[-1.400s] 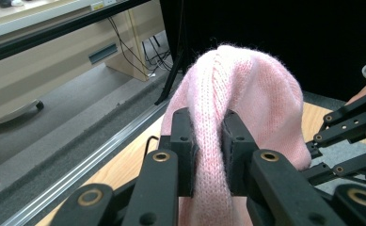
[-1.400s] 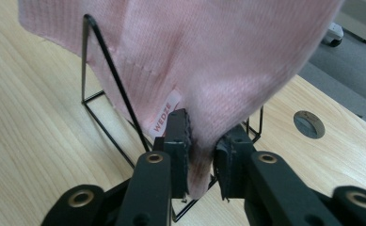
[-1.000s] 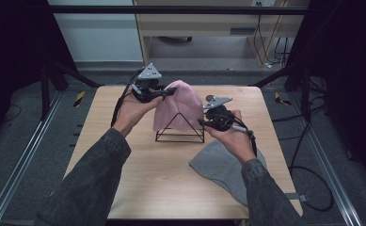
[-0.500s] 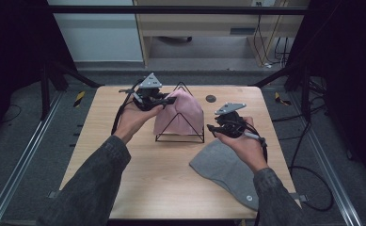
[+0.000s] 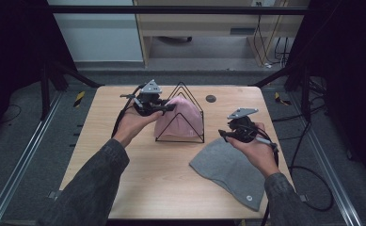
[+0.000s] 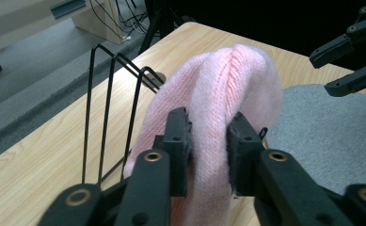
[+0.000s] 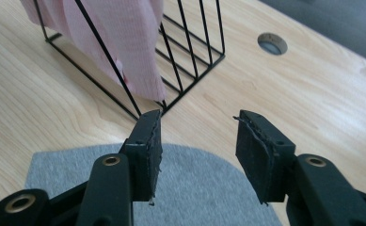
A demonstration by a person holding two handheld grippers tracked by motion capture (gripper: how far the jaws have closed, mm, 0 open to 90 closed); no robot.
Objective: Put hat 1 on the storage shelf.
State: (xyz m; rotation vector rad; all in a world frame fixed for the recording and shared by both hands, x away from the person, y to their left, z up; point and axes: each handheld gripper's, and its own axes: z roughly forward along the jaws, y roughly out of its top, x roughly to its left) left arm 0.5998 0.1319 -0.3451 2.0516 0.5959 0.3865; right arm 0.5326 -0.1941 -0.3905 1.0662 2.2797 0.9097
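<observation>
The wooden table [image 5: 138,188] has a pale grain and rounded corners. A small round hole with a dark insert [image 5: 210,98] sits near its far edge, and it also appears in the right gripper view [image 7: 272,43]. The table stands on grey carpet [image 5: 25,141]. Metal rails [image 5: 16,174] run along the floor on both sides. A yellow-and-black marker [image 5: 79,98] lies left of the table. Behind stands a light wooden cabinet [image 5: 194,23] with cables [image 5: 272,47] hanging at its right.

No text, brand or number can be read anywhere. The grey hat [image 5: 227,172] near the counter's [image 5: 162,188] front right corner bears a small round tag, too small to read.
</observation>
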